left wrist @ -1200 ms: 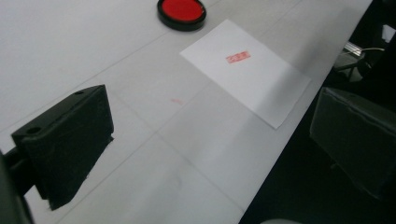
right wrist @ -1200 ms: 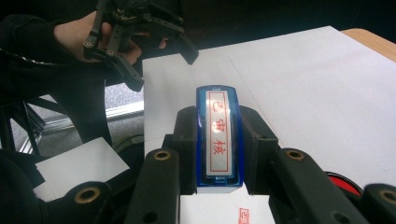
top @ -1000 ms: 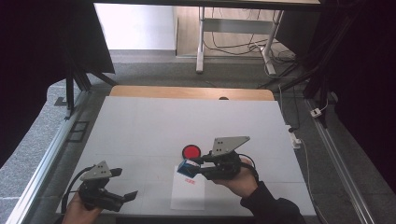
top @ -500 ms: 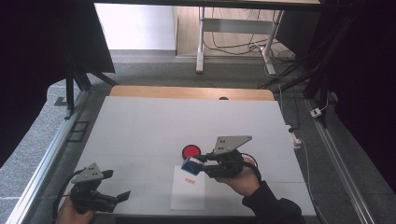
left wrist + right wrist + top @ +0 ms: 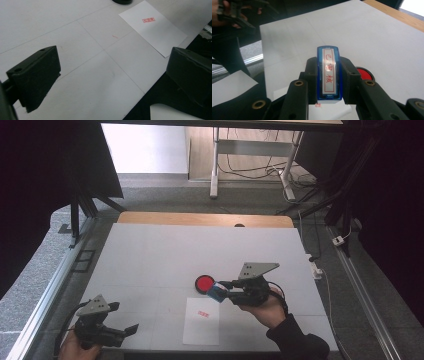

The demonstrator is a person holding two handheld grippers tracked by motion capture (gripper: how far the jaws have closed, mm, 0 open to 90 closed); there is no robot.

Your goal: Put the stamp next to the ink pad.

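High view: right gripper (image 5: 223, 289) jaws clamped on blue stamp (image 5: 217, 292), between red ink pad (image 5: 204, 283) and paper sheet (image 5: 201, 321). Left gripper (image 5: 131, 330) jaws apart, idle on tabletop (image 5: 165, 250). Step: stamping, one red mark (image 5: 203, 314) already on sheet. Next: lower stamp face flat onto bare paper.

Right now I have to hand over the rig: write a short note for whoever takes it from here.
Right gripper: shut on the blue stamp, held above the table between the red ink pad and the paper sheet.
Left gripper: open, holding nothing, at the near left edge of the table.
Done: one red imprint is on the sheet.
Left: whether more imprints are wanted I cannot tell; otherwise, probably set the stamp down. The sheet lies loose, so the left gripper could steady it.
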